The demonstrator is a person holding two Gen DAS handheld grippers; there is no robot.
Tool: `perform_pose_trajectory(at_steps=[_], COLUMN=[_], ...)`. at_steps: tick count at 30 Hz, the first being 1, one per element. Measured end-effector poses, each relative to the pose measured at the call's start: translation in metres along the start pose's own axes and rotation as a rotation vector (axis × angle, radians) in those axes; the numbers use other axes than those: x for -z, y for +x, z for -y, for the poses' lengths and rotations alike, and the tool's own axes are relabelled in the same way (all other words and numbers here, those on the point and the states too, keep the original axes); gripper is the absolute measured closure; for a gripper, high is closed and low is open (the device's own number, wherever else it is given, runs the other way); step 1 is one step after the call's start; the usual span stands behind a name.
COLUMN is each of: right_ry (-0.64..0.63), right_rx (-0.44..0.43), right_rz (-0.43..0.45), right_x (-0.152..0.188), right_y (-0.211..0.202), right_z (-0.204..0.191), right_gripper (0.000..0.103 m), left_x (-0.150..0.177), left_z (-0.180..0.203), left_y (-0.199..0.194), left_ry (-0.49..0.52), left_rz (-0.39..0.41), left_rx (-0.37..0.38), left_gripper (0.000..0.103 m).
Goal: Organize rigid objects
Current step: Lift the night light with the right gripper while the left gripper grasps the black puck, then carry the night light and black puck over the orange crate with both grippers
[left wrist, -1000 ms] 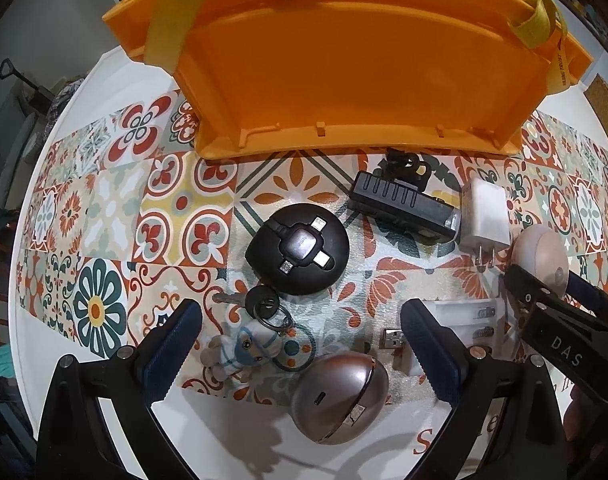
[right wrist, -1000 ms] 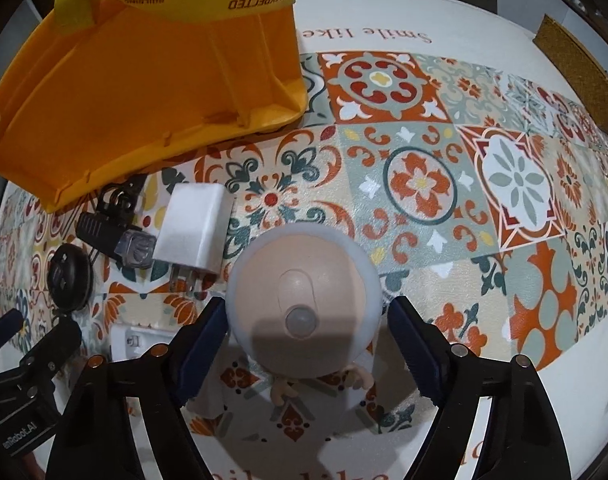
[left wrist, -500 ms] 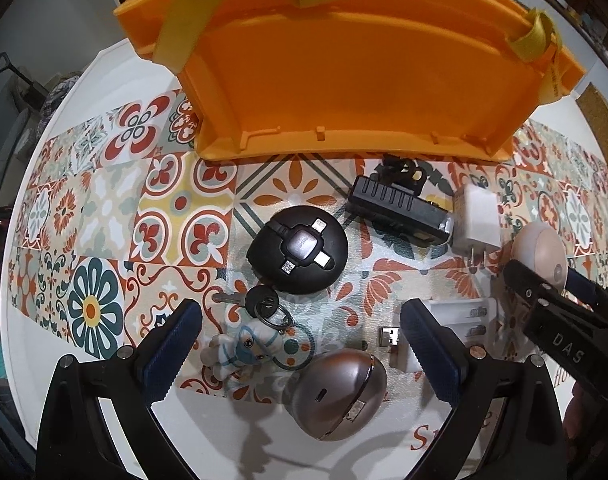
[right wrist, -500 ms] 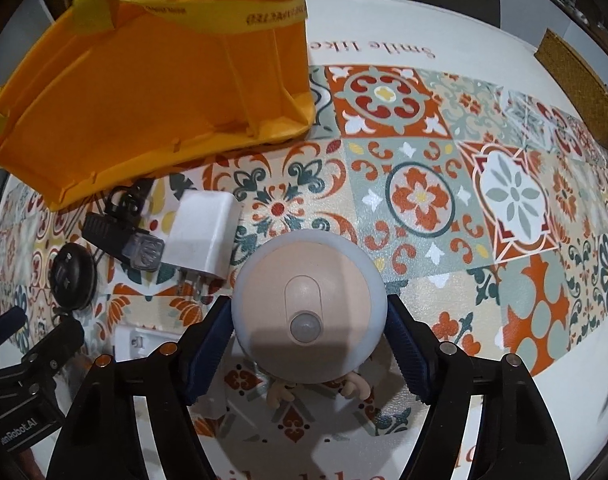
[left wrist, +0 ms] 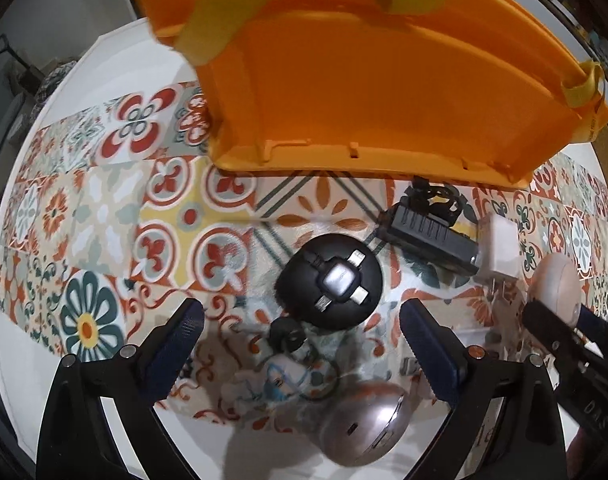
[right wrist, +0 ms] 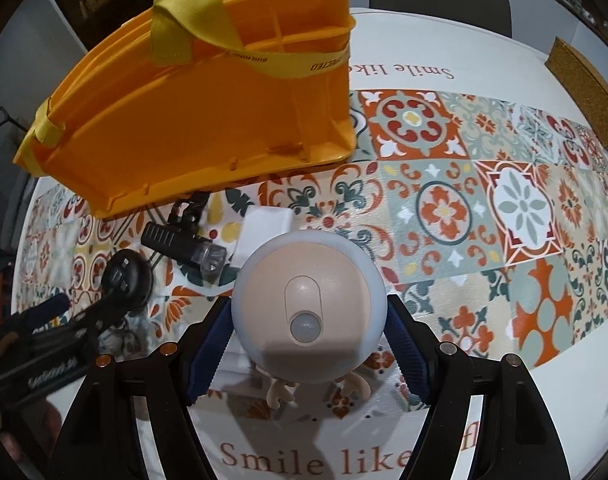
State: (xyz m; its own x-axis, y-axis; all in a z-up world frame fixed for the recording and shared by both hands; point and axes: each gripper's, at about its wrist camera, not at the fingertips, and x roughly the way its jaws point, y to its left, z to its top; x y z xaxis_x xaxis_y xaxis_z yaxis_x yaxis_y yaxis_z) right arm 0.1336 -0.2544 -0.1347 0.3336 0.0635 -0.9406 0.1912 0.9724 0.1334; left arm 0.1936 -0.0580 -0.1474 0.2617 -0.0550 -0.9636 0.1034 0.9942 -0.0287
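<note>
My right gripper (right wrist: 308, 320) is shut on a round peach night light (right wrist: 308, 280) with a white rim and small antlers, held a little above the tiled mat. The same light shows at the right edge of the left wrist view (left wrist: 552, 284). My left gripper (left wrist: 300, 312) hangs open over a black round cable hub (left wrist: 330, 282), a black key (left wrist: 286, 332) and a blurred astronaut keyring (left wrist: 280, 380). Nothing touches its fingers. The orange basket (left wrist: 384, 80) with yellow straps stands behind them, also seen at the upper left (right wrist: 204, 112).
A silver mouse (left wrist: 364, 424) lies near my left gripper's right finger. A black torch (left wrist: 428, 236) and a white plug adapter (left wrist: 500, 250) lie before the basket. A white box (right wrist: 240, 364) sits below the night light. A cork mat (right wrist: 584, 76) lies at the table's far right.
My right gripper's jaws closed onto the night light and raised it off the mat. My left gripper shifted left and toward the basket, so the hub and key now sit between its fingers.
</note>
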Motion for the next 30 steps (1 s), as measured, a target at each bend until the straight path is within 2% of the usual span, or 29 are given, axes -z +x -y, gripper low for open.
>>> perform_pose_trajectory(at_steps=[7, 13, 19, 22, 30], right_ry=[0.024, 0.030, 0.015, 0.010, 0.001], right_rx=[0.010, 0.013, 0.015, 0.017, 0.023], right_rz=[-0.018, -0.038, -0.051, -0.052, -0.054], right_x=[0.000, 0.001, 0.003, 0.004, 0.007], right_y=[0.008, 0.009, 0.013, 0.015, 0.011], right_z=[0.006, 0.009, 0.005, 0.002, -0.004], right_gripper=[0.028, 0.028, 0.028, 0.028, 0.028], left_x=[-0.012, -0.015, -0.008, -0.005, -0.002], left_z=[0.010, 0.012, 0.016, 0.020, 0.017], left_y=[0.016, 0.032, 0.042, 0.040, 0.030], left_ry=[0.038, 0.050, 0.068, 0.084, 0.091], left_rz=[0.002, -0.006, 0.005, 0.024, 0.034], left_rx=[-0.028, -0.041, -0.018, -0.005, 0.011], left_gripper=[0.008, 0.019, 0.031, 0.041, 0.041])
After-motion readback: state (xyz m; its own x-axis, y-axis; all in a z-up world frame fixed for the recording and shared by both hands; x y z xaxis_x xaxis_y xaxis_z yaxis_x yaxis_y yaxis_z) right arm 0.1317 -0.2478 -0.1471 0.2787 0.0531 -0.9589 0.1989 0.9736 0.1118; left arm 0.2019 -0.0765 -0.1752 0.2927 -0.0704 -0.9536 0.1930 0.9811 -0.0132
